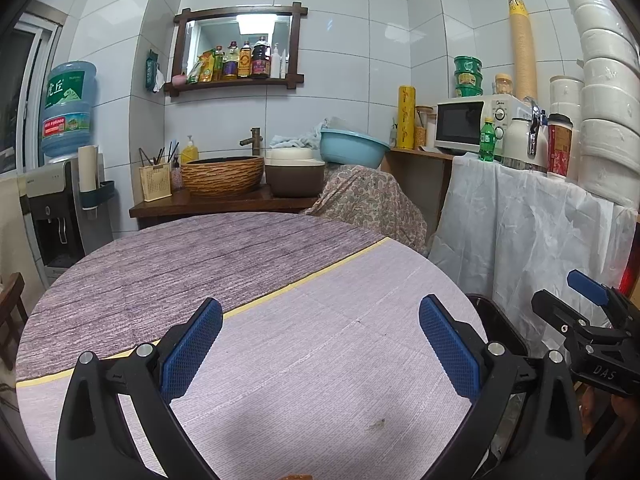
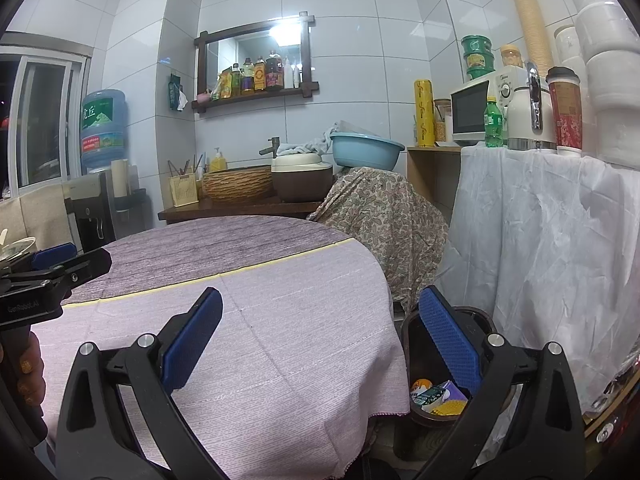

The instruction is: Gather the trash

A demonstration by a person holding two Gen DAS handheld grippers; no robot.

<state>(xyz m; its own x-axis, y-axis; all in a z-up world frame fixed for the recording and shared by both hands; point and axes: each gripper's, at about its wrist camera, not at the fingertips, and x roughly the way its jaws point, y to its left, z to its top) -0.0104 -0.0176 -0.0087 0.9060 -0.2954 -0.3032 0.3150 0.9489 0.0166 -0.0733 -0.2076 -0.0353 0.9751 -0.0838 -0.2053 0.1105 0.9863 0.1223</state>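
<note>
The round bench [image 2: 280, 320] fills the foreground. Just off its right edge, lower down, stands the bin [image 2: 436, 364], with wrappers [image 2: 434, 398] inside. Behind the bench sits a counter [image 2: 240, 205] carrying a basin [image 2: 238, 184] and a pot [image 2: 302, 178]. To the right, a draped shelf [image 2: 540, 208] holds a microwave [image 2: 480, 108], a bottle [image 2: 493, 122] and a kettle [image 2: 530, 118].

A small tiled kitchen or eatery back room, probably: a round table [image 1: 280, 280] under a lilac cloth, a basin with faucet [image 1: 222, 174], a microwave [image 1: 472, 124], a water dispenser [image 1: 60, 160], oil and sauce bottles [image 1: 244, 60] on a mirror shelf, and stacked disposable bowls [image 1: 608, 92].
</note>
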